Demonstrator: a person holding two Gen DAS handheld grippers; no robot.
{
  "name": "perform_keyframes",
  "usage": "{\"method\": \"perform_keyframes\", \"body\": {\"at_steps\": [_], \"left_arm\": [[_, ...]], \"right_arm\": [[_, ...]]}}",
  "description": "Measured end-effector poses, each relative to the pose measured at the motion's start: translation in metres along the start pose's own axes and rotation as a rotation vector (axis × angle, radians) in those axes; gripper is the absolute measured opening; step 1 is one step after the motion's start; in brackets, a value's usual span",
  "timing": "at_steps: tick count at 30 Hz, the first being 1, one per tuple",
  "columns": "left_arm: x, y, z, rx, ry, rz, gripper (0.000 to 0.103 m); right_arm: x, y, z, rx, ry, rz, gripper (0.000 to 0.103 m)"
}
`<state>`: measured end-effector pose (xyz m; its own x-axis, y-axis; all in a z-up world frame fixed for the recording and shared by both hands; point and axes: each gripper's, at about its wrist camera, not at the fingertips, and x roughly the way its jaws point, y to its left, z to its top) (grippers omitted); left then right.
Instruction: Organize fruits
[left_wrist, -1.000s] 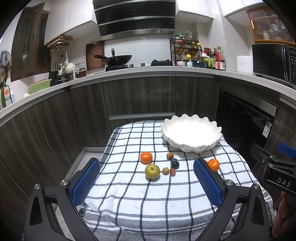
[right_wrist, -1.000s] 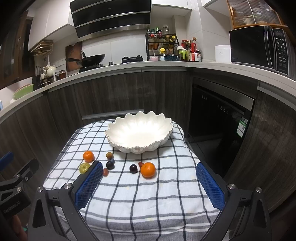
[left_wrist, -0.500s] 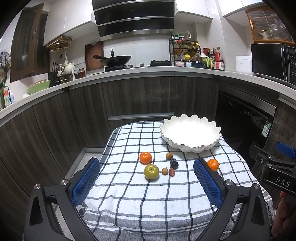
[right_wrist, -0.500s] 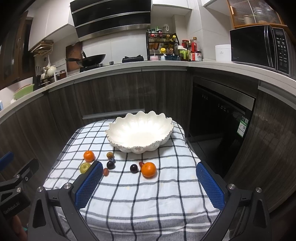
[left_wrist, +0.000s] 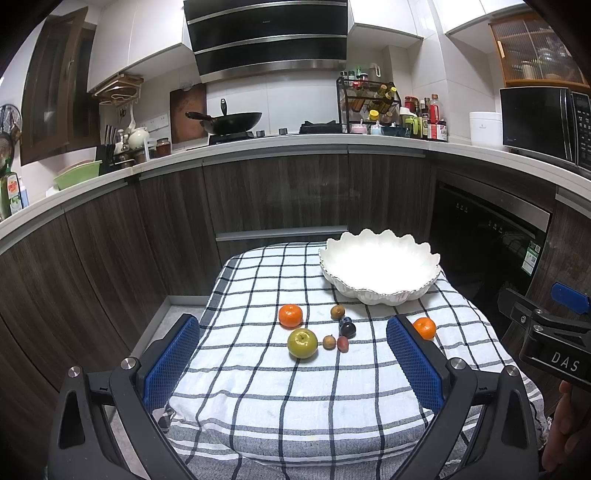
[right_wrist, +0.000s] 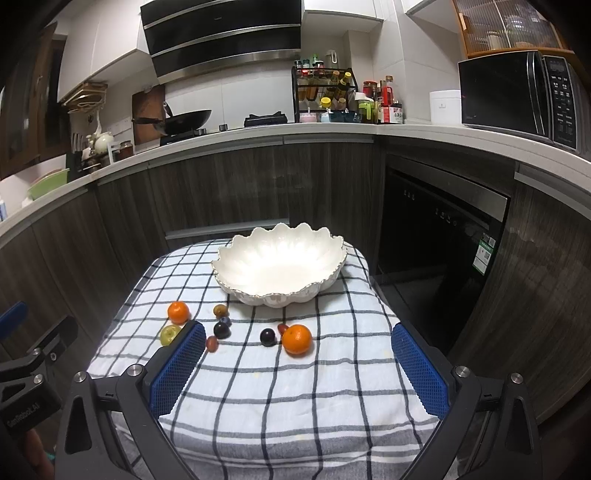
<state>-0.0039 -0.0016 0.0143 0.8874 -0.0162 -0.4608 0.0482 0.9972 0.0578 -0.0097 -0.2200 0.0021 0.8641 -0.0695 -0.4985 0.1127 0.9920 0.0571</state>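
Observation:
A white scalloped bowl (left_wrist: 380, 271) (right_wrist: 280, 266) stands empty at the far side of a checked cloth (left_wrist: 303, 387). In front of it lie two oranges (left_wrist: 290, 315) (right_wrist: 296, 339), a green apple (left_wrist: 302, 343) (right_wrist: 170, 334), dark plums (left_wrist: 347, 328) (right_wrist: 267, 336) and several small brown and red fruits (left_wrist: 328, 341). My left gripper (left_wrist: 291, 350) is open and empty, held above the near part of the cloth. My right gripper (right_wrist: 299, 363) is open and empty, near the right orange.
The cloth covers a small table with drops at its edges. Dark wood cabinets (left_wrist: 277, 199) and a dishwasher (right_wrist: 439, 254) stand behind and to the right. The counter holds a wok (left_wrist: 229, 122), a spice rack (right_wrist: 325, 96) and a microwave (right_wrist: 517, 96).
Both grippers have edged slightly forward toward the fruits. Nothing on the cloth has moved, and both stay open.

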Motion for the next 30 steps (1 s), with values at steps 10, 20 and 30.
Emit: {"method": "perform_keyframes", "body": {"at_steps": [10, 20, 30], "left_arm": [[0.001, 0.0, -0.001, 0.002, 0.0, 0.007, 0.103], [0.013, 0.002, 0.001, 0.016, -0.015, 0.008, 0.103], [0.038, -0.005, 0.006, 0.049, 0.004, 0.001, 0.103]], "right_arm": [[0.002, 0.002, 0.001, -0.006, 0.009, 0.003, 0.102], [0.014, 0.005, 0.007, -0.027, 0.008, 0.0, 0.102], [0.042, 0.001, 0.014, -0.025, 0.044, -0.017, 0.102]]}}
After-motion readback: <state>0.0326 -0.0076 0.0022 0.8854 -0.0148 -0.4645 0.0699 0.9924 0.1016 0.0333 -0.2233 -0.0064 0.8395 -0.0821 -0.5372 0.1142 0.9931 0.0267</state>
